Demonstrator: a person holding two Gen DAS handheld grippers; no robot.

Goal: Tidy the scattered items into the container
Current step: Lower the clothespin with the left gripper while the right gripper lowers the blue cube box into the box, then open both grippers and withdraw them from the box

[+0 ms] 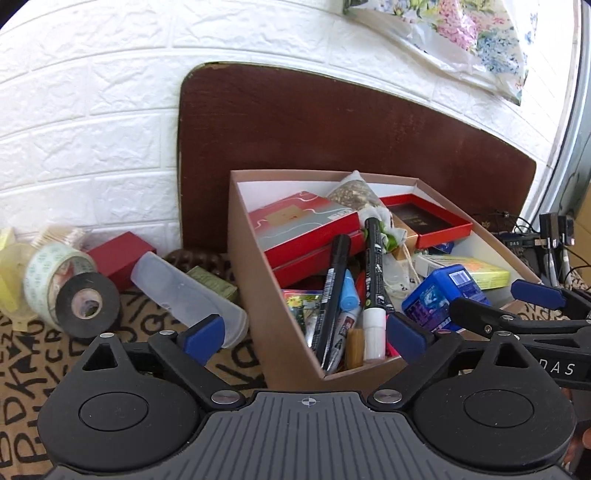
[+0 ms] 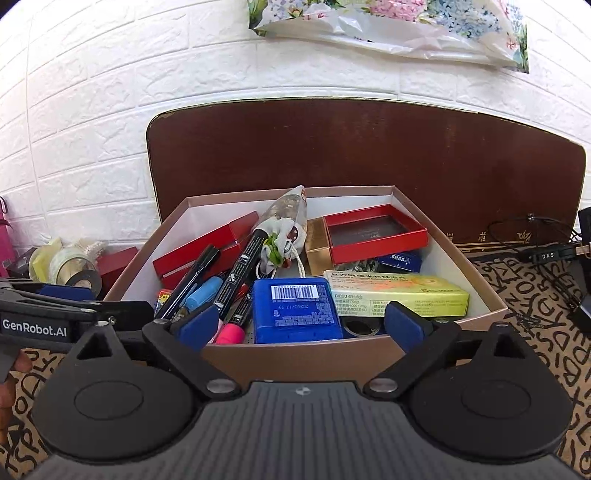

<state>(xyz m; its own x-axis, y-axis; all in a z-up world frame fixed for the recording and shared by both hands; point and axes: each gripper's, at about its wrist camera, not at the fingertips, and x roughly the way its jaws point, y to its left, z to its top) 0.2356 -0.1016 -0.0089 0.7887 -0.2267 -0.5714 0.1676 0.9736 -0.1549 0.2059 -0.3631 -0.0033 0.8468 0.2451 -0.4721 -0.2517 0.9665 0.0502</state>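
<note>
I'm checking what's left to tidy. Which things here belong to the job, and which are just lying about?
Part of the job:
box
black tape roll
patterned tape roll
clear plastic case
small red box
left gripper, open
right gripper, open

Just lying about:
brown board
floral bag
black cables

A tan cloth (image 1: 37,369) printed with black letters covers the surface. The cardboard box (image 1: 255,280) sits on it. Left of the box lie a clear plastic case (image 1: 184,291), black tape roll (image 1: 86,304), patterned tape roll (image 1: 48,273) and small red box (image 1: 120,254).
</note>
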